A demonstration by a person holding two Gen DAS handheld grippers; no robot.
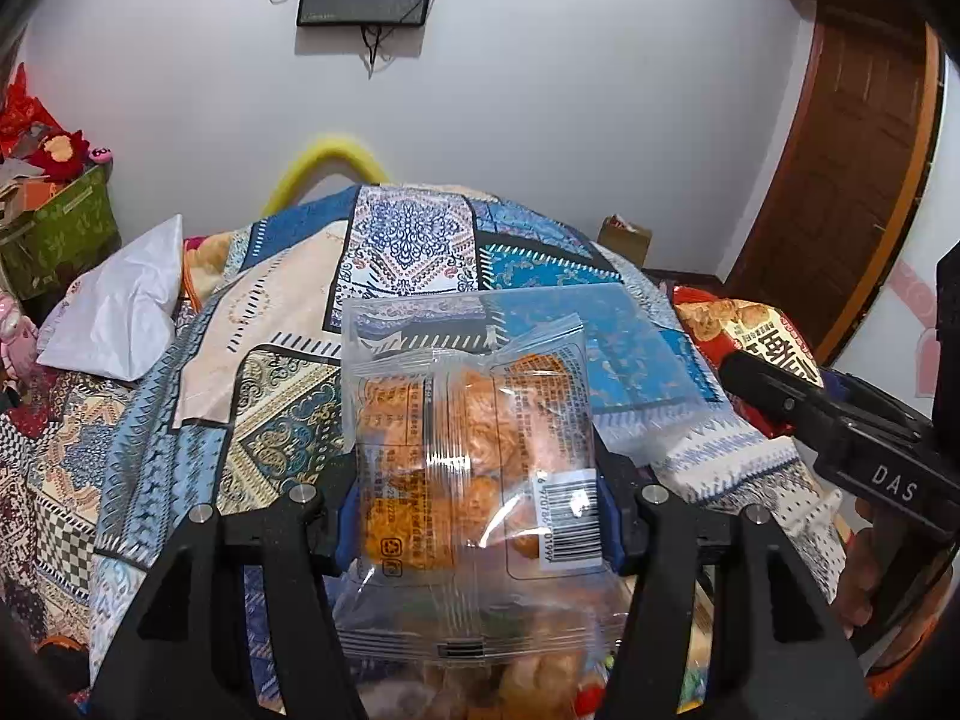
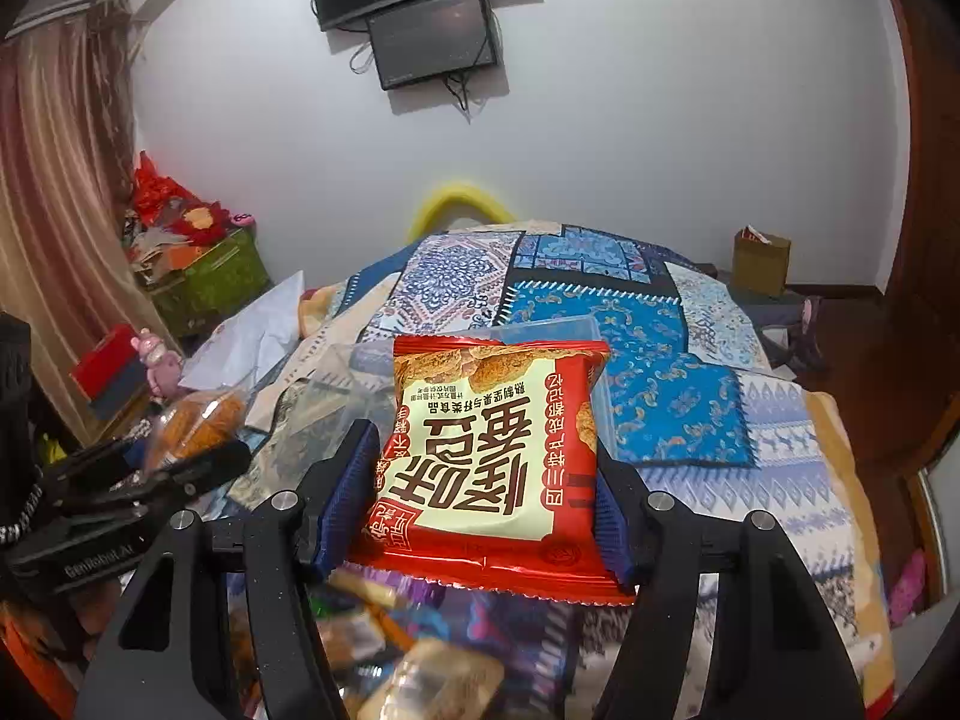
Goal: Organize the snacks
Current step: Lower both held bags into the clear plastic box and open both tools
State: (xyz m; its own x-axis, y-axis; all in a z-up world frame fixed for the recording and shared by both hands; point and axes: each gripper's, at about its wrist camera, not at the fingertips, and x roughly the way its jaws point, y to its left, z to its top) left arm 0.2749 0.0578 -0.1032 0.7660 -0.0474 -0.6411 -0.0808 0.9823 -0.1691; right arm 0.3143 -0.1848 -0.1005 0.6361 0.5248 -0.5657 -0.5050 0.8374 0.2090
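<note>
My left gripper (image 1: 477,516) is shut on a clear snack packet (image 1: 474,450) with orange contents and a barcode, held above the patterned bedspread (image 1: 414,240). My right gripper (image 2: 474,510) is shut on a red and cream snack packet (image 2: 489,450) with large Chinese characters, also lifted. The red packet (image 1: 744,336) and the right gripper show at the right of the left wrist view. The clear packet (image 2: 198,420) and the left gripper show at the left of the right wrist view. A clear plastic container (image 2: 540,330) lies on the bed behind the packets. Several loose snacks (image 2: 384,630) lie below the right gripper.
A white bag (image 1: 120,312) lies at the bed's left. A green box (image 2: 210,276) with red items stands by the wall. A cardboard box (image 2: 759,261) sits on the floor at the right, near a wooden door (image 1: 852,180). Screens (image 2: 432,42) hang on the wall.
</note>
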